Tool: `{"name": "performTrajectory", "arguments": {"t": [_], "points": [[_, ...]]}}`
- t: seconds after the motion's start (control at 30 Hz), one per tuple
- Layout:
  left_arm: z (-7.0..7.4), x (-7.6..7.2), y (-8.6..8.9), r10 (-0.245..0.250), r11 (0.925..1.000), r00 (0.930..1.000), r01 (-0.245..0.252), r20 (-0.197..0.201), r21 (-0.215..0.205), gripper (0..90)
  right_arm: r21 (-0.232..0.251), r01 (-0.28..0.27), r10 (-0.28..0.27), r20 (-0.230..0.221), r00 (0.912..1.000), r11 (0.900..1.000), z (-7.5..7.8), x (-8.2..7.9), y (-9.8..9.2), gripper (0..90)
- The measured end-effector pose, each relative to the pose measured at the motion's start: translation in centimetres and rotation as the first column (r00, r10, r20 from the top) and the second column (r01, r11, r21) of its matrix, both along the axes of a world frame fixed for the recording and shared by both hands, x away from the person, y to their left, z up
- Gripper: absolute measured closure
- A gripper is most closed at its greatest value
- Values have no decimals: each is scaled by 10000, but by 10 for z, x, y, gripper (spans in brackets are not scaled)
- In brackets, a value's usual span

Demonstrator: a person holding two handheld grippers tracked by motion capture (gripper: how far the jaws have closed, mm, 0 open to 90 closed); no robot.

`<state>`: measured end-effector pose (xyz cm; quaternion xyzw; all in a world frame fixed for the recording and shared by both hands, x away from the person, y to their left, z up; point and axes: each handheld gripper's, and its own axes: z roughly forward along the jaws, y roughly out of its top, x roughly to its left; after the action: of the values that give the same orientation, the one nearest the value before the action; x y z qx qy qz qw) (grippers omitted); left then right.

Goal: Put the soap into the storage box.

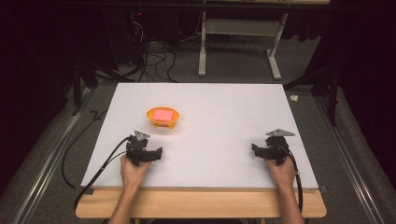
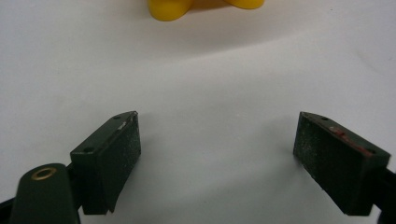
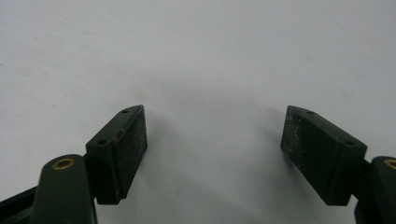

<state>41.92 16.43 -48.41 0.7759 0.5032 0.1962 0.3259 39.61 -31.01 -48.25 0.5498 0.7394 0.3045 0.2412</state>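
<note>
Left gripper (image 1: 145, 150): held low over the near left part of the desk (image 1: 219, 116), jaws spread wide with nothing between them; in the left gripper view (image 2: 217, 154) only bare white surface lies in the gap. Left hand (image 1: 134, 170): wrapped around the rear of the tool, forearm coming in from the near edge, angled slightly inward. A black cable trails from it off the left side.

Right gripper (image 1: 267, 150): held low over the near right part of the desk, jaws likewise wide apart and empty; the right gripper view (image 3: 215, 147) shows plain white surface between them. Right hand (image 1: 280, 170): closed on the rear of the tool, forearm nearly straight.

Orange bowl (image 1: 163, 117): stands on the desk just beyond the left gripper, apart from it, with a pink block (image 1: 163, 114) inside. Its yellow underside (image 2: 173, 8) appears ahead of the left jaws.

Desk: white top, bare wooden strip along the near edge.
</note>
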Motion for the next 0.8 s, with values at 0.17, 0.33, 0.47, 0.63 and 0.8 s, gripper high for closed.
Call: {"name": "performTrajectory", "arguments": {"t": [0.17,0.33,0.47,0.63,0.8], "points": [[-2,0,-1,-1,10000,9998,1,190,21,152,2,2,-2,0,10000,10000,0,0,0,231],[-3,-1,-2,6,10000,9995,-6,311,-7,149,-4,-2,2,3,10000,10000,0,0,0,231],[-4,-1,-1,5,10000,9994,-4,355,-28,149,-3,-3,3,3,10000,10000,0,0,0,231],[-4,-1,-1,11,10000,9994,-8,350,-83,149,-3,-1,1,2,10000,10000,0,0,0,231],[-4,-1,-1,0,9999,9995,3,325,-103,148,-2,-4,4,2,10000,10000,0,0,0,231]]}}
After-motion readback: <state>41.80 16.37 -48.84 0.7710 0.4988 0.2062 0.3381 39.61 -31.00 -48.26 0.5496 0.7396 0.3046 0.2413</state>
